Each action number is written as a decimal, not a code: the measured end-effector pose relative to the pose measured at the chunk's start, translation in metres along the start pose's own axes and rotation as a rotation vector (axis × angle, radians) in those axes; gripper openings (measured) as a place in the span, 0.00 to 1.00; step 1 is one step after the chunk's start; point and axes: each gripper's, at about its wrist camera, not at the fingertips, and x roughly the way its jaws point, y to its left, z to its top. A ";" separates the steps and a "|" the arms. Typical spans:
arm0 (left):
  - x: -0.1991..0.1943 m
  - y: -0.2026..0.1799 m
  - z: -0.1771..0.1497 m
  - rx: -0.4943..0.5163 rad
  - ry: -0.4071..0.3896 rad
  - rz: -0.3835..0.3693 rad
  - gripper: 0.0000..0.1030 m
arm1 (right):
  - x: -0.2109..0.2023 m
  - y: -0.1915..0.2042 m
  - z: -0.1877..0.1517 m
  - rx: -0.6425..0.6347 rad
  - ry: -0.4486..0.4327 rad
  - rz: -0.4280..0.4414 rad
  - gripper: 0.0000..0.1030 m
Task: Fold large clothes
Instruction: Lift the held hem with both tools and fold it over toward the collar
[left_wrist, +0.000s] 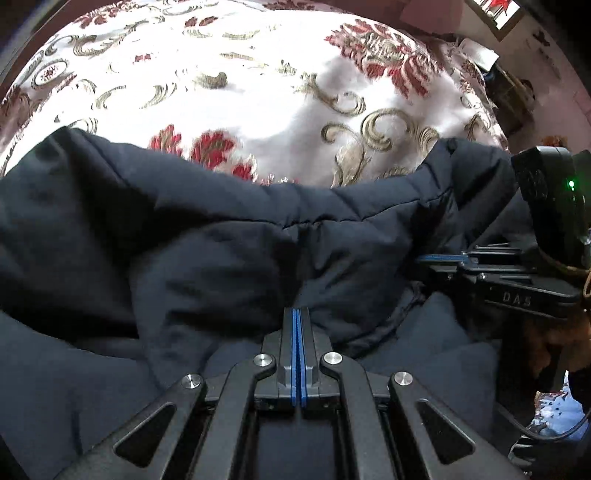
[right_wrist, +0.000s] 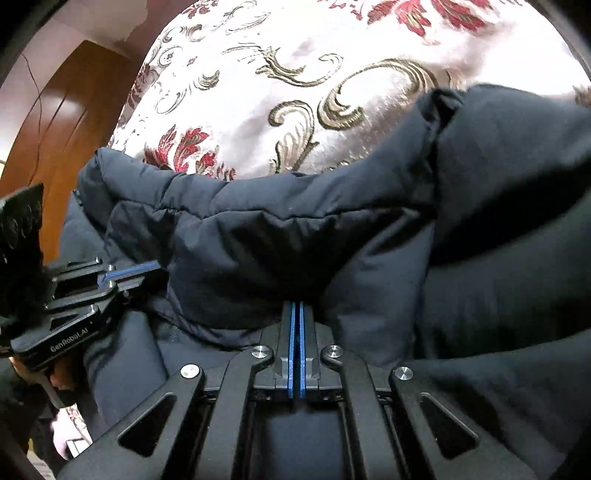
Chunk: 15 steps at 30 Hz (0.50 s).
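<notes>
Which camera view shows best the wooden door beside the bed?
The right wrist view: the brown wooden door fills its left edge, beside the patterned bedspread. The left wrist view shows no door, only the bedspread, the dark padded jacket and room clutter.

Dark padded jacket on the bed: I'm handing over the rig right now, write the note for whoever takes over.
Left tongs: shut, tips pinched into a fold of the dark padded jacket.
Right tongs: shut, likewise pinched on the jacket's fabric, beside the left.
Jacket: bunched, puffy, lying across the flowered bedspread, which shows bare beyond it.
Done: both grips are on; a flap appears raised and partly doubled over.
Left: probably carry the flap across, lay it flat, release, then finish the remaining folds.
</notes>
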 end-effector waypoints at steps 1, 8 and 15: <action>0.006 0.012 0.011 -0.015 0.007 -0.003 0.03 | 0.005 -0.001 0.001 0.001 -0.007 -0.009 0.00; 0.010 0.015 0.002 -0.049 -0.067 -0.001 0.03 | 0.012 0.017 -0.008 -0.087 -0.119 -0.103 0.00; -0.014 0.020 -0.028 -0.029 -0.192 -0.009 0.03 | -0.005 0.018 -0.027 -0.037 -0.197 -0.026 0.01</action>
